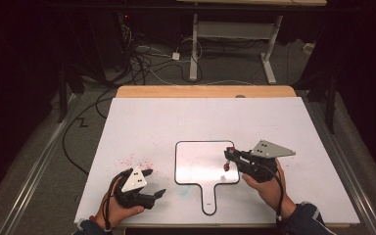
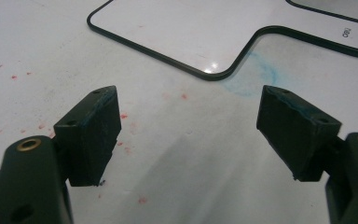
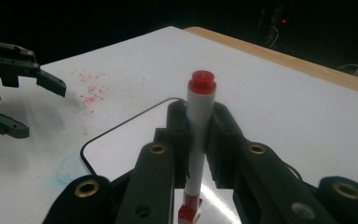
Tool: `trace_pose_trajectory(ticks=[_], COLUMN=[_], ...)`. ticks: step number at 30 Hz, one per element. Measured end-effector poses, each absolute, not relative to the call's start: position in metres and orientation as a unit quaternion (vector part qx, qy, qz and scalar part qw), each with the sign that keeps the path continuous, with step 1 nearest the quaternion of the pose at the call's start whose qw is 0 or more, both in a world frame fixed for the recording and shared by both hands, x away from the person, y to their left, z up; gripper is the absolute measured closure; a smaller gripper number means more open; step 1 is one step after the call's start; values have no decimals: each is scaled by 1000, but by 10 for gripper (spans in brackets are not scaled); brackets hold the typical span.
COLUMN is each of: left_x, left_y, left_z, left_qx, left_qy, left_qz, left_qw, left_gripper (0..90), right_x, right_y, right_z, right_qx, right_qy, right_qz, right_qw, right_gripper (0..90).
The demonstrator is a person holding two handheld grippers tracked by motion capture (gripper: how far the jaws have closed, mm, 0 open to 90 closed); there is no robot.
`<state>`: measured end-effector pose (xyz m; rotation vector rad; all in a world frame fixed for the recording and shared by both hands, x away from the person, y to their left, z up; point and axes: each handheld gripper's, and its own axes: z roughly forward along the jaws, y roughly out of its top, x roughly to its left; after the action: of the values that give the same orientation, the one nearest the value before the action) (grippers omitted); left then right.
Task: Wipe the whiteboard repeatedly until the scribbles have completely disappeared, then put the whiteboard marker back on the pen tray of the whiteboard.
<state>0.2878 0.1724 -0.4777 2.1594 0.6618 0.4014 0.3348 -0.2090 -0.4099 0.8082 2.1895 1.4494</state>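
With marker [image 3: 199, 135] pinched upright in right gripper [image 1: 231, 157] and left gripper [image 2: 189, 135] wide, risks slipping, smearing whiteboard [image 1: 196, 166] below.

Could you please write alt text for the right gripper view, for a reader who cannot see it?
The right gripper is shut on an upright red marker, red end cap on top, above a small whiteboard on the white table. The open left gripper sits at far left, near red specks.
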Motion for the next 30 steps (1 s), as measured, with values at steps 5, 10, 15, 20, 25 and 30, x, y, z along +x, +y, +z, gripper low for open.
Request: trace_pose_trajectory(ticks=[5, 10, 15, 20, 25, 30], left_x=[288, 290, 290, 289, 290, 291], left_y=[172, 173, 171, 169, 170, 168], left_z=[-478, -479, -480, -480, -481, -481], left_qx=[857, 856, 860, 864, 863, 865], left_qy=[267, 271, 267, 263, 265, 261], left_qz=[163, 162, 168, 169, 168, 168], left_qw=[409, 409, 400, 395, 396, 393], left_gripper=[210, 210, 210, 210, 209, 208], right_x=[333, 332, 337, 349, 363, 379], right_y=[-226, -246, -266, -274, -267, -256], right_z=[-402, -393, -387, -390, -405, -421], right_qx=[304, 316, 351, 381, 387, 403], right_qy=[777, 772, 774, 783, 802, 803], right_qz=[520, 526, 511, 486, 455, 439], right_qw=[184, 164, 129, 74, 31, 28], right_gripper=[811, 812, 811, 811, 810, 807])
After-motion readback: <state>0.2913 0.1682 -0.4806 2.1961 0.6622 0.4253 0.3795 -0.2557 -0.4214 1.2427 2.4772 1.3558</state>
